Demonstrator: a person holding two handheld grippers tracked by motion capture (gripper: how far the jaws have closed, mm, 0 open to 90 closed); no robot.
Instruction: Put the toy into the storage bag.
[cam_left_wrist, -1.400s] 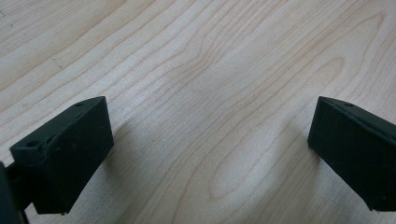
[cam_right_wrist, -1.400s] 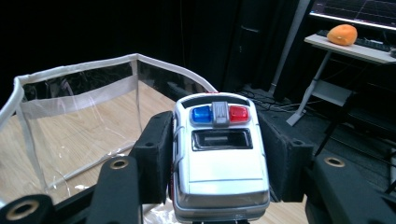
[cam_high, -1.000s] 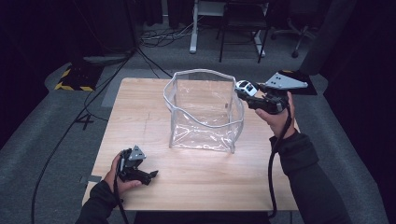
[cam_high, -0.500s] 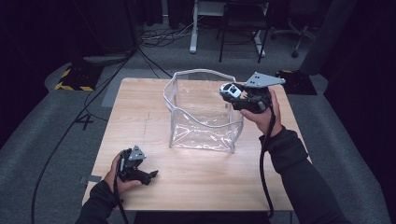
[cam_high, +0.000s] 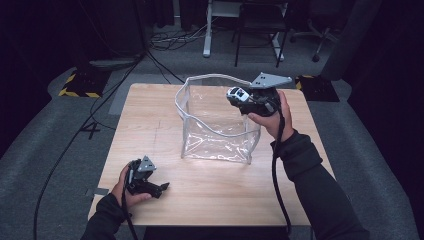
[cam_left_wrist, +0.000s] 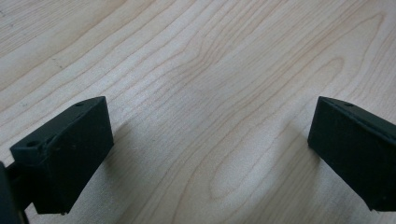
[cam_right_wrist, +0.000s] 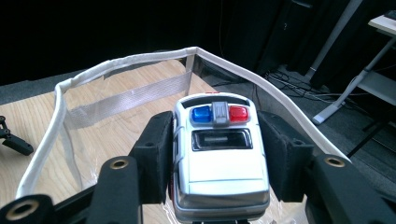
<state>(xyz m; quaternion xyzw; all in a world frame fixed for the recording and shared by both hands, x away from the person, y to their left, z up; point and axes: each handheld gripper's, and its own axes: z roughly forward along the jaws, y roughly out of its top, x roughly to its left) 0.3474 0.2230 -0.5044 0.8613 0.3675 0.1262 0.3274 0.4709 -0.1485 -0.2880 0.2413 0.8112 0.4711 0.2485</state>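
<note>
Silver toy police car (cam_right_wrist: 218, 161) clamped between the right gripper (cam_high: 239, 96) pads, held above the rim of the clear plastic bag (cam_high: 218, 131) on the wooden surface (cam_high: 150, 120). Left gripper (cam_high: 159, 188) rests near the front edge, jaws spread wide, nothing between them.

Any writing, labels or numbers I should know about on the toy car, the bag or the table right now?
None that reads.
Toy police car in the right gripper: no lettering on its roof, just blue and red lights.
Clear bag: plain white trim, no label.
Table: bare wood grain.
Floor mark: resembles a "4", too blurred to confirm.
</note>
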